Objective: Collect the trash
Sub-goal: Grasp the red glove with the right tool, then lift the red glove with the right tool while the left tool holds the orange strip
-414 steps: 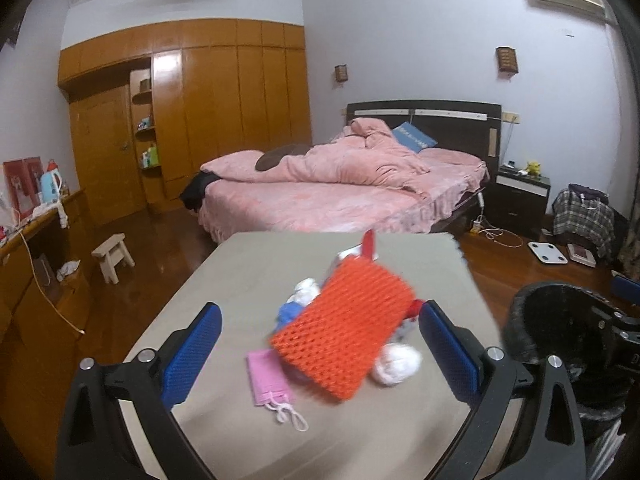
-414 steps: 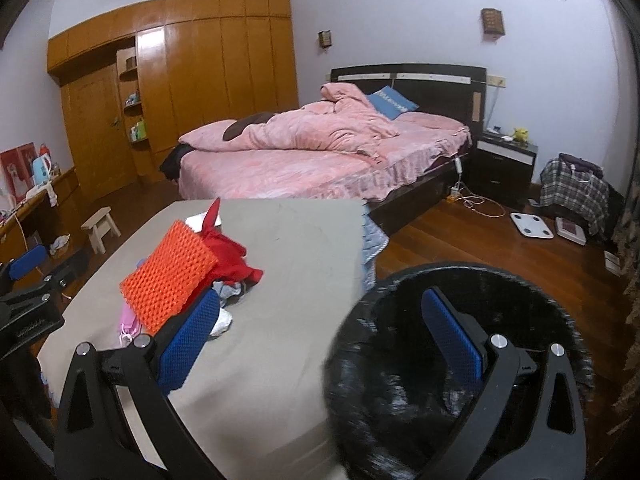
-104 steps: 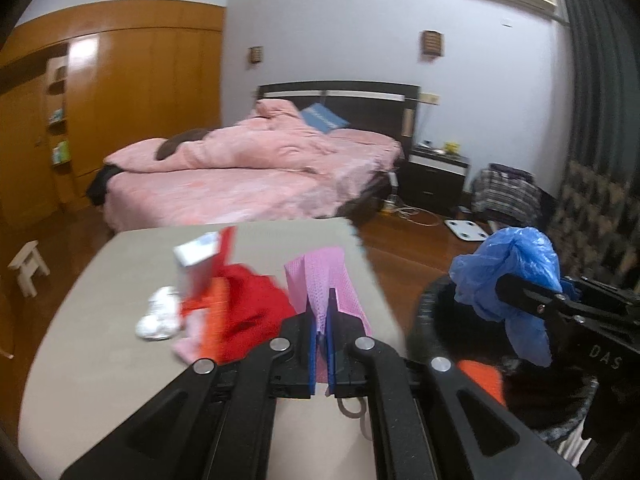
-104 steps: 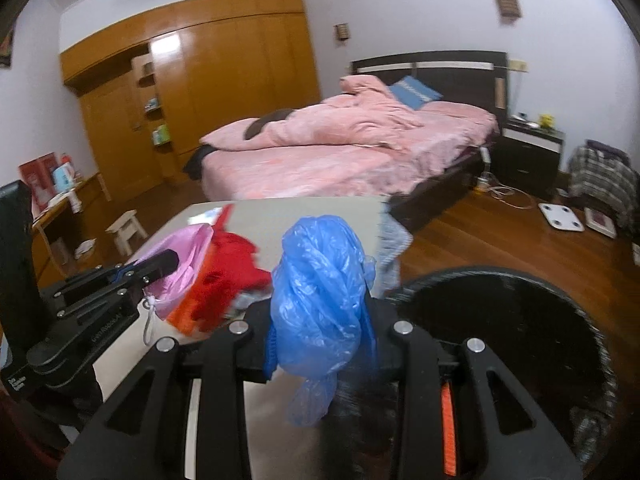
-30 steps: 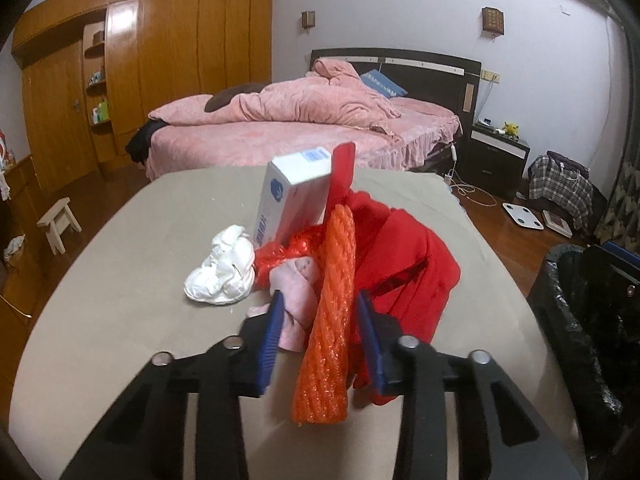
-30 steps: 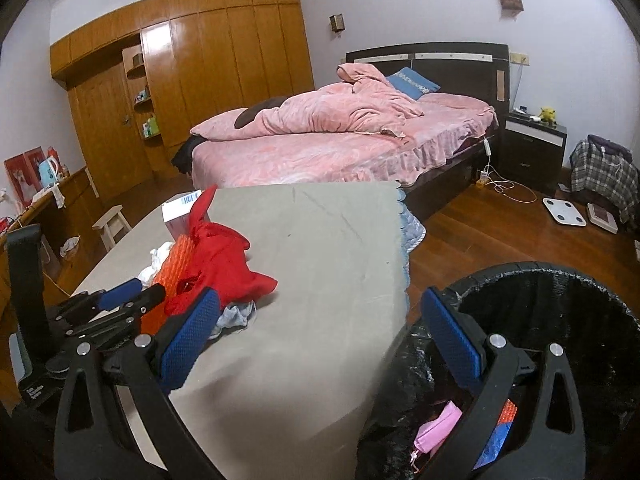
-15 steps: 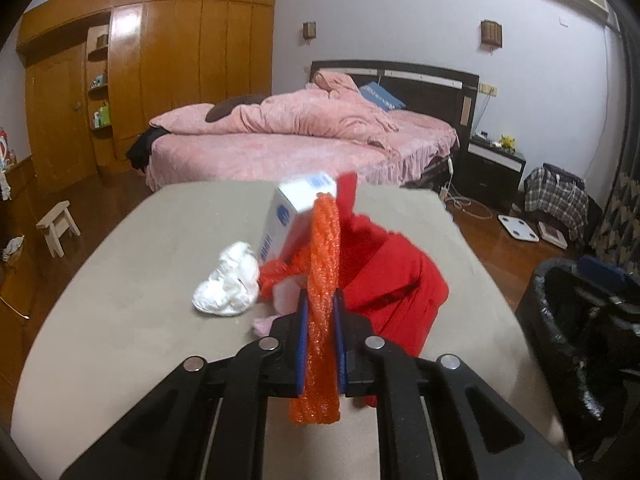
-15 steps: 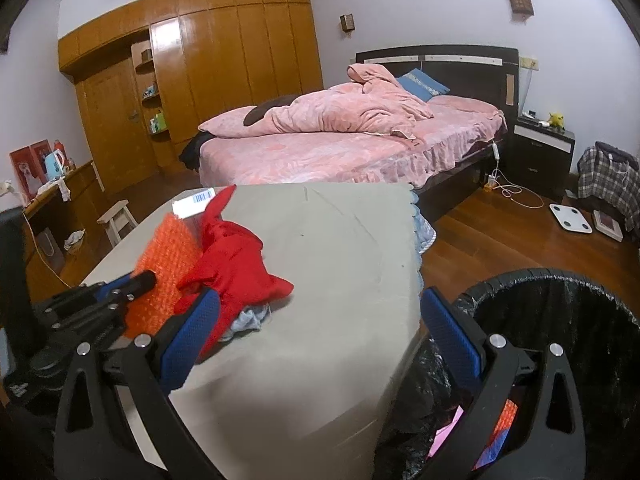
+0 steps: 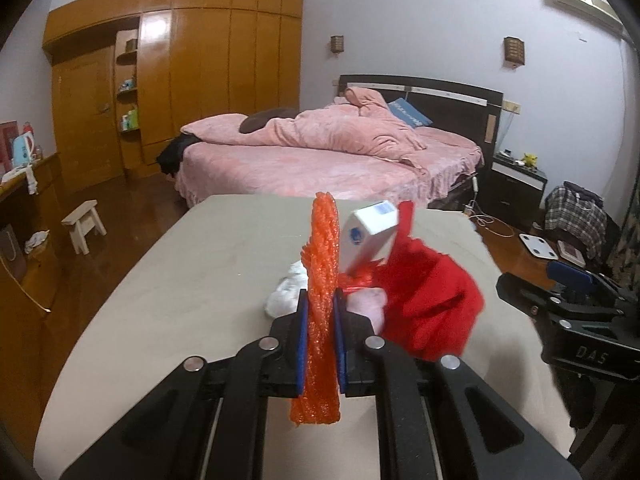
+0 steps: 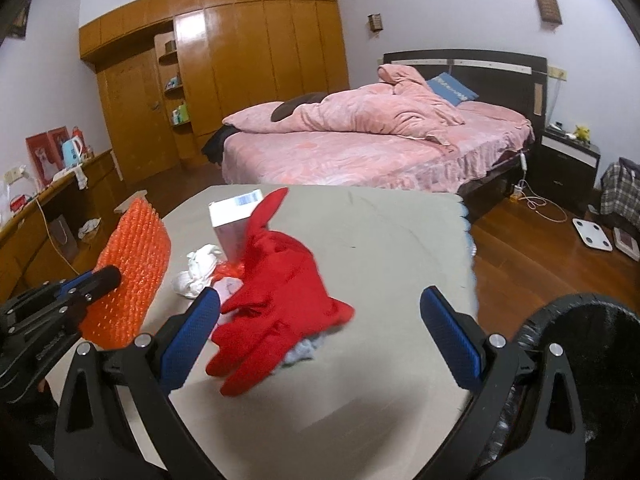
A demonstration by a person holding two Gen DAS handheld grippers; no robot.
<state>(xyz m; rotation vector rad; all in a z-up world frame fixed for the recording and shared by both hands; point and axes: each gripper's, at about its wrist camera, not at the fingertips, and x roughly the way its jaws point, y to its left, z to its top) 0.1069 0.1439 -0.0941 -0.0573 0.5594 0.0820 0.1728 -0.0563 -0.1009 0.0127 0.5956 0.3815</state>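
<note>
Lifting now: the left gripper has closed on the orange mesh sheet and raised it off the table, where a second ago the jaws were still apart around it. One more piece of trash is secured, so I judge the carry to the trash bin comes next. Sheet hangs edge-on between the blue pads, clear of the pile. Red cloth, white box, white wad and something pale pink under the cloth remain on the table. Right gripper hovers empty, jaws wide apart, over the red cloth, bin at its right edge.
</note>
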